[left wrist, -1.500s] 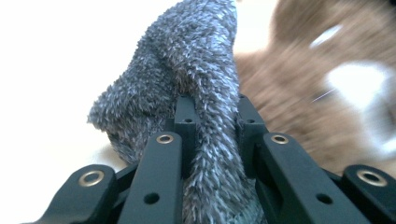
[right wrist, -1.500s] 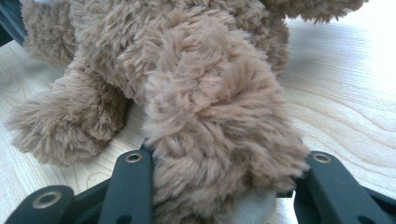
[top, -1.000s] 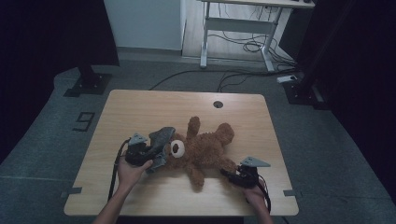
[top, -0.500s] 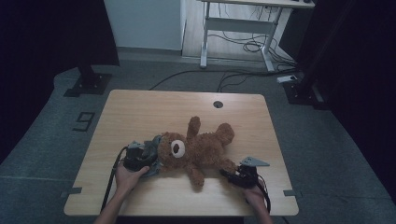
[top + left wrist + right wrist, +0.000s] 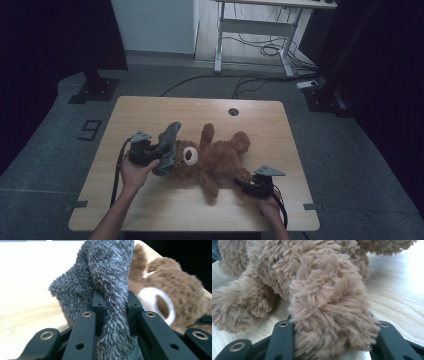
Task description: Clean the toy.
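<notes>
Brown teddy bear (image 5: 212, 160) lying on its back across the middle of the wooden table (image 5: 150, 112), white muzzle toward the left, one arm raised toward the far edge. Grey fuzzy sock (image 5: 167, 147) just beside the bear's head, touching it, one end standing up off the tabletop.

Left gripper (image 5: 150, 152) clamped on that sock: in the left gripper view, grey pile (image 5: 110, 285) bunched tight between the two black jaws, bear's muzzle (image 5: 156, 302) close behind at the right.

Right gripper (image 5: 250, 184) near the front right of the table, clamped on a bear leg (image 5: 329, 312): in the right gripper view, brown plush squeezed between the jaws, another limb (image 5: 242, 307) resting on the wood at the left.

Writing: a single digit "9" (image 5: 90, 130) marked in dark tape on the grey floor left of the table. No readable label on bear or sock; a small pale tag (image 5: 148, 275) by the bear's head, too blurred to read.

Round cable hole (image 5: 233, 111) near the table's far edge.
</notes>
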A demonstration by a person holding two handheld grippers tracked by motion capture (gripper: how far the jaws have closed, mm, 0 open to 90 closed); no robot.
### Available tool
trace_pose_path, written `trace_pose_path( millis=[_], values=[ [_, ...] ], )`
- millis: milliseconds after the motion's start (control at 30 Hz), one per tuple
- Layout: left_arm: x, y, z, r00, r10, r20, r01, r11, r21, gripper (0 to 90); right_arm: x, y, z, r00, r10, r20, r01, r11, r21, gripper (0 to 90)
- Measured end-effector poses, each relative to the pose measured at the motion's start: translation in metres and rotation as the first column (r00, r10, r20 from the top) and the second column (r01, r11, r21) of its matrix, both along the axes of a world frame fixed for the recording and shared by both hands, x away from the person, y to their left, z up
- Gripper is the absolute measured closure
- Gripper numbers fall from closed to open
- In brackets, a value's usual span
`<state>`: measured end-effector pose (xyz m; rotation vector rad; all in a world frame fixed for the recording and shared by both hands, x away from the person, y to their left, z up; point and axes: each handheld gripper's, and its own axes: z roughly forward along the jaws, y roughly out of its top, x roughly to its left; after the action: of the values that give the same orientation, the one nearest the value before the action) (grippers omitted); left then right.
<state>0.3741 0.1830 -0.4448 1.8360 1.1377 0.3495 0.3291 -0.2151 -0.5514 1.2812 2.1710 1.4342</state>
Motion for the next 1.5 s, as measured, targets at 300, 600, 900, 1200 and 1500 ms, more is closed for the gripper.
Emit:
trace_pose_path(
  millis=[300, 600, 900, 1200, 1500],
  values=[
    [0.026, -0.045, -0.006, 0.9999, -0.003, -0.011, 0.004, 0.9971, 0.076, 74.3, 0.011, 0.006, 0.002, 0.9996, -0.024, 0.014, 0.024, 1.0, -0.004, 56.1],
    [0.013, -0.039, -0.017, 0.9994, -0.028, -0.023, 0.029, 0.9978, 0.06, 75.6, 0.004, 0.004, 0.008, 0.9996, -0.014, 0.026, 0.015, 0.998, -0.057, 40.1],
    [-0.009, -0.036, -0.027, 0.9982, -0.058, 0.014, 0.058, 0.9975, 0.041, 76.2, -0.006, -0.007, 0.034, 0.9943, -0.084, 0.066, 0.085, 0.996, -0.012, 20.5],
    [-0.029, -0.03, -0.037, 0.9963, -0.072, 0.045, 0.073, 0.9973, -0.009, 76.4, 0.025, 0.028, 0.055, 0.9998, 0.006, 0.021, -0.006, 1.0, -0.021, 17.0],
    [-0.035, -0.029, -0.039, 0.9959, -0.074, 0.051, 0.076, 0.9967, -0.029, 76.3, 0.034, 0.045, 0.047, 0.9992, 0.036, -0.018, -0.036, 0.999, -0.01, 41.9]
  ],
)
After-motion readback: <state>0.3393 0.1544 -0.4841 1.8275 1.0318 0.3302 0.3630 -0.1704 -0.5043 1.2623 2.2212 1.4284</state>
